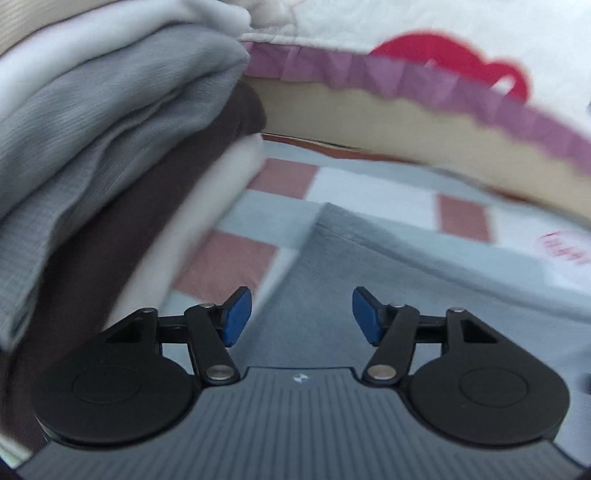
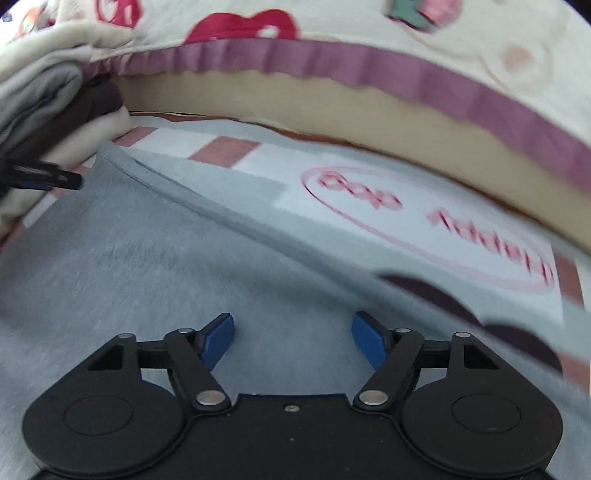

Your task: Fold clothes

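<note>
Left wrist view shows us a stack of folded clothes (image 1: pixel 110 155) at our left: white, grey, dark brown and cream layers lying one on another, edges roughly lined up. Just beside it a grey garment (image 1: pixel 388 280) lies spread flat on the checked sheet (image 1: pixel 291 181), one corner pointing away from us. Our left gripper (image 1: pixel 302 316) hangs low over that garment with its blue pads apart and nothing between them.

From the right wrist we see the same grey garment (image 2: pixel 155 258) filling most of the lower frame, smooth, with a seam or folded edge running slantwise across it. Our right gripper (image 2: pixel 292 341) also stands with its pads apart and empty above the cloth, and the tip of the left one pokes in at the far left.

We judge that several pieces are already folded and stacked, while the grey one lies flat; whether it is laid out for folding or partly folded we cannot tell, since the blur hides its layers.

Beneath everything is a bed-like surface with a sheet in white, pale grey and red-brown squares and a pink round print (image 2: pixel 428 225). Behind it rises a cream quilt (image 2: pixel 369 33) with a purple frilled border (image 2: pixel 369 70) and red patterns
</note>
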